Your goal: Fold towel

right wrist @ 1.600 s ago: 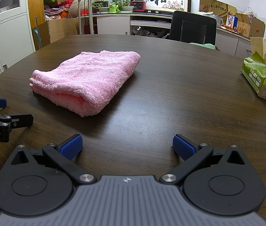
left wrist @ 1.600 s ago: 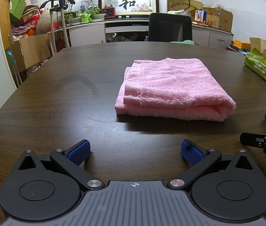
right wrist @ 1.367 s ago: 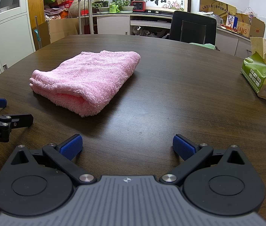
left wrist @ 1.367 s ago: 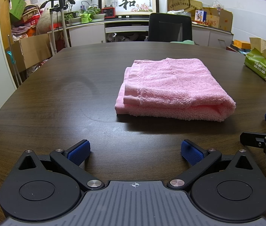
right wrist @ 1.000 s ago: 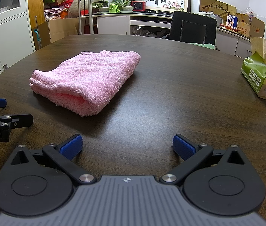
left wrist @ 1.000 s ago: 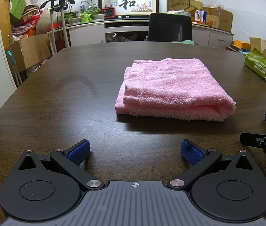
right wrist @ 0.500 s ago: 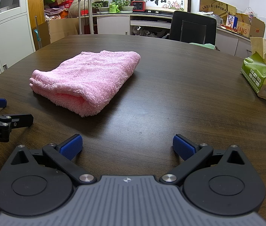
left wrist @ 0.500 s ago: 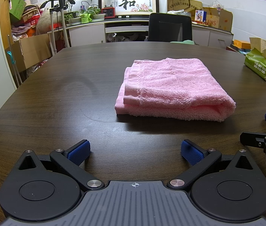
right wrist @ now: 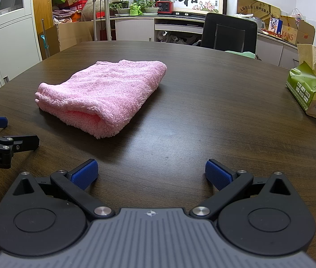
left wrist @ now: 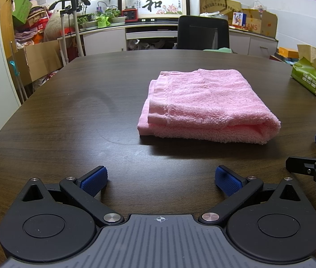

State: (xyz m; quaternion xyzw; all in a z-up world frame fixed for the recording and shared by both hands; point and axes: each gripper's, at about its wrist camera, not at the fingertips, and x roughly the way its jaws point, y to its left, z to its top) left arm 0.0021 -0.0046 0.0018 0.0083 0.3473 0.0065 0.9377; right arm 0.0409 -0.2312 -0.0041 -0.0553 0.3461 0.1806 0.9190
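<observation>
A pink towel (left wrist: 204,105) lies folded in a thick rectangle on the dark wooden table (left wrist: 73,111), its rounded fold towards me. In the right wrist view the same towel (right wrist: 104,93) sits ahead and to the left. My left gripper (left wrist: 161,178) rests low near the table's front edge, open, with nothing between its blue pads, a short way back from the towel. My right gripper (right wrist: 151,174) is open too and holds nothing, to the right of the towel. Each gripper shows at the edge of the other's view.
A green tissue pack (right wrist: 309,96) with brown paper lies at the table's right edge. A black office chair (left wrist: 202,33) stands behind the far side. Cabinets, cardboard boxes and plants line the walls. Bare tabletop stretches left of the towel.
</observation>
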